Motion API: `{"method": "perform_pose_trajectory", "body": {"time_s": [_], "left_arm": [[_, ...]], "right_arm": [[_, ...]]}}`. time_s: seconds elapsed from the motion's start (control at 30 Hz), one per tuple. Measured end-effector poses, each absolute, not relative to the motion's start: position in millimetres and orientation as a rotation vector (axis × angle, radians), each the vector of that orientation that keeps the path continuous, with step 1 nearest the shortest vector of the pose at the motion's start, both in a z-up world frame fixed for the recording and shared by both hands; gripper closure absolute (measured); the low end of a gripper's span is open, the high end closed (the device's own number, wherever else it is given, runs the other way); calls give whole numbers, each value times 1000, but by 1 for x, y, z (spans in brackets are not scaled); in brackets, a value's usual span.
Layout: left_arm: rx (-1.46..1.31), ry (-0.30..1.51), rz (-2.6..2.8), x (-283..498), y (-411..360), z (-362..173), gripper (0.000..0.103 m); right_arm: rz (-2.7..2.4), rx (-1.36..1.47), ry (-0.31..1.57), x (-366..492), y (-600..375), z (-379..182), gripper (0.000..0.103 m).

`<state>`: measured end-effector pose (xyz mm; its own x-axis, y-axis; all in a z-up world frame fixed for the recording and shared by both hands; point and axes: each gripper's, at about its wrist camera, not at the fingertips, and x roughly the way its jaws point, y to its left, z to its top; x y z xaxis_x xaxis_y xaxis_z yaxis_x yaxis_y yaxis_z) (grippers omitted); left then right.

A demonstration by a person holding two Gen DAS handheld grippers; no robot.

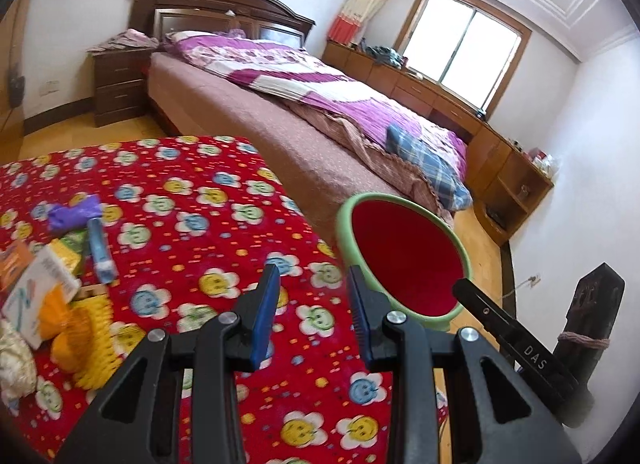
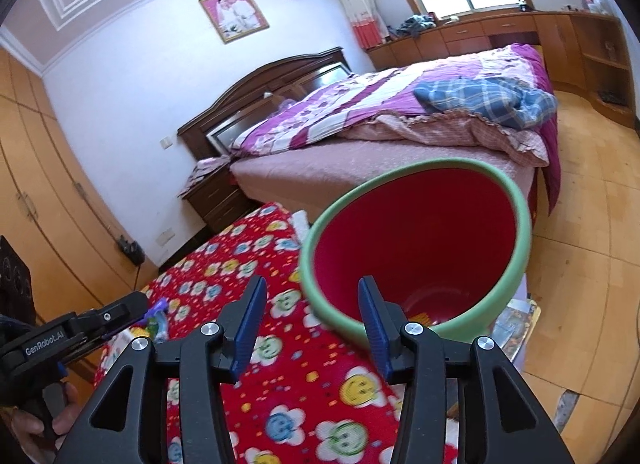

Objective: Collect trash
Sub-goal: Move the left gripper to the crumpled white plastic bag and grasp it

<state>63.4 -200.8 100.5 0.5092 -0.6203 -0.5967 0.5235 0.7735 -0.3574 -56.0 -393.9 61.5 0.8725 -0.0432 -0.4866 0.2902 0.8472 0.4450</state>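
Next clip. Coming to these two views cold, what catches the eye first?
The green-rimmed bin with a bright red inside gapes at the right edge of the red flower-print cloth. A heap of litter, boxes, an orange wrapper and a purple bag, lies at the cloth's left. Behind stands the bed with a purple quilt.

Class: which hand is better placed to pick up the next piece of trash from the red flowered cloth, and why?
Left. Its fingers are empty and the trash pile lies just beside them; the right gripper faces the bin.
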Motion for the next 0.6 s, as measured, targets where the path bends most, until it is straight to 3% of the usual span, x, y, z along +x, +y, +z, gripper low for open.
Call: {"method": "perform_pose_trajectory", "body": {"time_s": [0.2,0.33,0.6], "left_arm": [[-160,755,-604,57,-159,103,70],[-167,752,-556,53,-136,104,70],[-186,751,-457,50,-86,98,70]], "right_arm": [[-141,514,514,-51,-367,64,54],[-120,488,538,-48,-345,65,47],[-50,437,592,-38,-304,59,47]]}}
